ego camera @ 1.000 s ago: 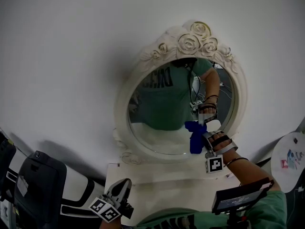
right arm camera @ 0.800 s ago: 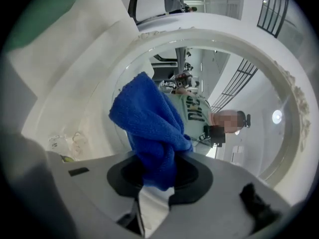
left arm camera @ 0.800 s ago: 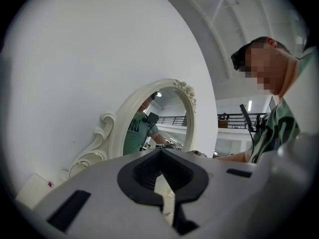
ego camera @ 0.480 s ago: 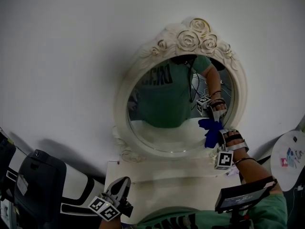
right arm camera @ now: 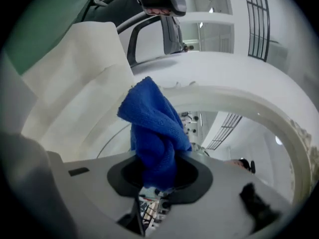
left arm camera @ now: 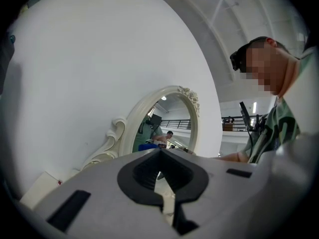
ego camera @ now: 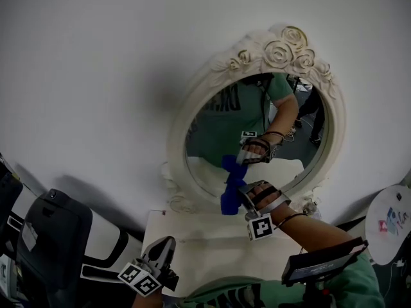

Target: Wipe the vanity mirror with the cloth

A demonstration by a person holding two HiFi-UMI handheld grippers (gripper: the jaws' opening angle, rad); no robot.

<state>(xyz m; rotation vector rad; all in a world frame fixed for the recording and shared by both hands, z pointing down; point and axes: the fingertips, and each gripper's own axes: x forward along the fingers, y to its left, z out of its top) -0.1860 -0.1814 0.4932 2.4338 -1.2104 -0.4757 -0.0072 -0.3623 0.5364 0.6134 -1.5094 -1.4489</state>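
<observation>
Right claw clamped on the blue cloth, wad sticking out past the tips and touching the vanity mirror glass, low and left of centre. Half a second back it sat at the glass's lower right edge, so it has swept leftward along the bottom band. Reads as mid-wipe, upper glass probably still to do. Mirror stands at the back edge of the bench. Left claw closed, empty, parked by the bench's front left corner, unchanged.
</observation>
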